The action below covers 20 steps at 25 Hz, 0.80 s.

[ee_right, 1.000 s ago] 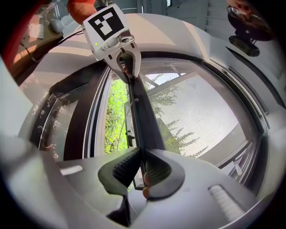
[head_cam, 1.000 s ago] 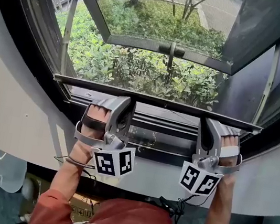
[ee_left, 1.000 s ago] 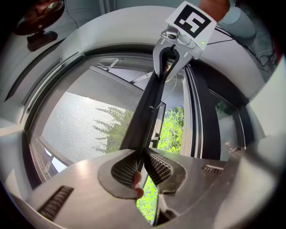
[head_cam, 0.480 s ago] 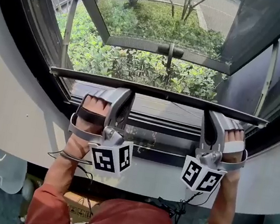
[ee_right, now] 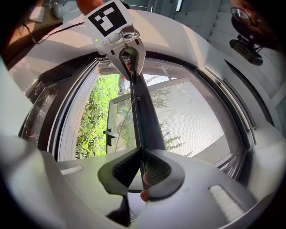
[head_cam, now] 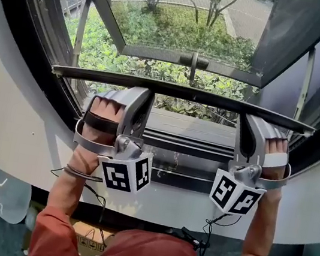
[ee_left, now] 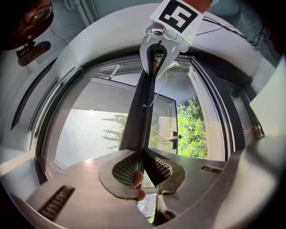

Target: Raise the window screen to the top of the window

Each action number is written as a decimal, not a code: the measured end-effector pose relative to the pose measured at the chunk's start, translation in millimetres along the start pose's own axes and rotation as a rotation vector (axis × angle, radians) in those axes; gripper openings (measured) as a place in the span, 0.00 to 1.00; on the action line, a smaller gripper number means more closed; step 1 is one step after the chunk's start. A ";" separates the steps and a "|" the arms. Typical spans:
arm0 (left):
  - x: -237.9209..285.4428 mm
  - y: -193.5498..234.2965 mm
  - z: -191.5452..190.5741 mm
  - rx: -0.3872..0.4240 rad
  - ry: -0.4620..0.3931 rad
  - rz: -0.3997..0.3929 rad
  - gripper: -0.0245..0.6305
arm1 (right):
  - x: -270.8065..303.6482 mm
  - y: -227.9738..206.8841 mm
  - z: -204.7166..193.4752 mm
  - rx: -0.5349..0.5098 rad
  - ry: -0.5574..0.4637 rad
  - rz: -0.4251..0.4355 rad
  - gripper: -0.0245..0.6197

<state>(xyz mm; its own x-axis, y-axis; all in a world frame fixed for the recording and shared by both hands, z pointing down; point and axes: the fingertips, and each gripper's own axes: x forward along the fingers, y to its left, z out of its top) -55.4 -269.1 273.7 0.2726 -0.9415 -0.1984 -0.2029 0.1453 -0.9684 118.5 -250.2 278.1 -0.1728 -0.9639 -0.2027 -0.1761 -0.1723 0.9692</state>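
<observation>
The window screen's dark bottom bar [head_cam: 190, 94] runs level across the window opening, with its mesh [head_cam: 184, 19] stretched above it. My left gripper [head_cam: 134, 94] is shut on the bar near its left end; its jaws have just closed a little further on it. My right gripper [head_cam: 252, 123] is shut on the bar near its right end. In the left gripper view the bar [ee_left: 138, 116] runs from my left gripper [ee_left: 142, 154] up to the right gripper [ee_left: 158, 49]. The right gripper view mirrors this: bar [ee_right: 145, 120], right gripper [ee_right: 142, 156], left gripper [ee_right: 127, 53].
Below the bar lies the window's bottom track [head_cam: 188, 141] and a curved white wall [head_cam: 19, 131]. Outside, an open glass sash with a handle [head_cam: 194, 60] tilts outward over green shrubs [head_cam: 117, 56]. Dark side frames [head_cam: 73, 31] flank the opening.
Both grippers have risen together with the bar held between them. The open gap between bar and bottom track has widened, showing more shrubs under the bar.
</observation>
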 end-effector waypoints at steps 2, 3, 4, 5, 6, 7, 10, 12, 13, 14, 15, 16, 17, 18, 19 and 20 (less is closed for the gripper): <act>0.5 4.8 0.6 0.005 -0.001 0.009 0.10 | 0.6 -4.6 1.0 -0.005 -0.001 -0.010 0.10; 0.3 6.5 0.9 0.010 -0.002 0.016 0.09 | 0.4 -6.1 1.3 -0.008 -0.001 -0.016 0.10; 0.1 8.1 1.4 0.014 -0.003 0.023 0.09 | 0.1 -7.6 1.6 -0.011 -0.001 -0.023 0.10; 0.0 10.0 1.9 0.018 -0.004 0.030 0.10 | 0.1 -9.5 1.8 -0.016 0.000 -0.030 0.10; 0.3 12.9 2.5 0.020 -0.005 0.037 0.10 | 0.3 -12.3 2.2 -0.019 0.000 -0.039 0.10; 1.0 17.2 3.1 0.021 -0.005 0.044 0.10 | 1.2 -16.5 2.9 -0.022 0.001 -0.046 0.10; 6.2 35.4 5.1 0.019 -0.003 0.062 0.10 | 6.8 -34.6 5.8 -0.033 0.004 -0.061 0.10; 8.6 44.3 6.4 0.021 -0.002 0.077 0.10 | 9.1 -43.2 6.8 -0.043 0.005 -0.073 0.10; 9.1 46.9 7.1 0.025 -0.002 0.085 0.10 | 9.4 -45.7 6.8 -0.047 0.006 -0.081 0.10; 9.3 48.7 7.8 0.029 -0.003 0.093 0.10 | 9.4 -47.5 6.8 -0.051 0.007 -0.088 0.10; 9.2 50.2 8.4 0.034 -0.003 0.100 0.10 | 9.2 -49.2 6.9 -0.053 0.007 -0.096 0.10; 9.0 51.8 9.0 0.038 -0.003 0.108 0.10 | 8.9 -51.0 7.0 -0.054 0.007 -0.105 0.10; 8.8 53.6 9.7 0.042 -0.004 0.116 0.10 | 8.8 -52.9 7.1 -0.056 0.006 -0.112 0.10; 8.7 55.0 10.3 0.046 -0.004 0.122 0.10 | 8.8 -54.5 7.2 -0.059 0.006 -0.118 0.10; 8.7 56.0 10.8 0.050 -0.004 0.126 0.10 | 8.8 -55.5 7.3 -0.062 0.006 -0.121 0.10; 8.7 56.5 11.0 0.056 -0.004 0.129 0.10 | 8.8 -56.0 7.4 -0.065 0.006 -0.124 0.10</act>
<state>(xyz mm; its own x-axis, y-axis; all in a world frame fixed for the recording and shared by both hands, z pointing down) -54.2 -265.8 215.6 0.2518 -0.9124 -0.3226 -0.1835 0.2823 -0.9416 119.7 -247.6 221.1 -0.1480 -0.9354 -0.3210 -0.1324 -0.3029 0.9438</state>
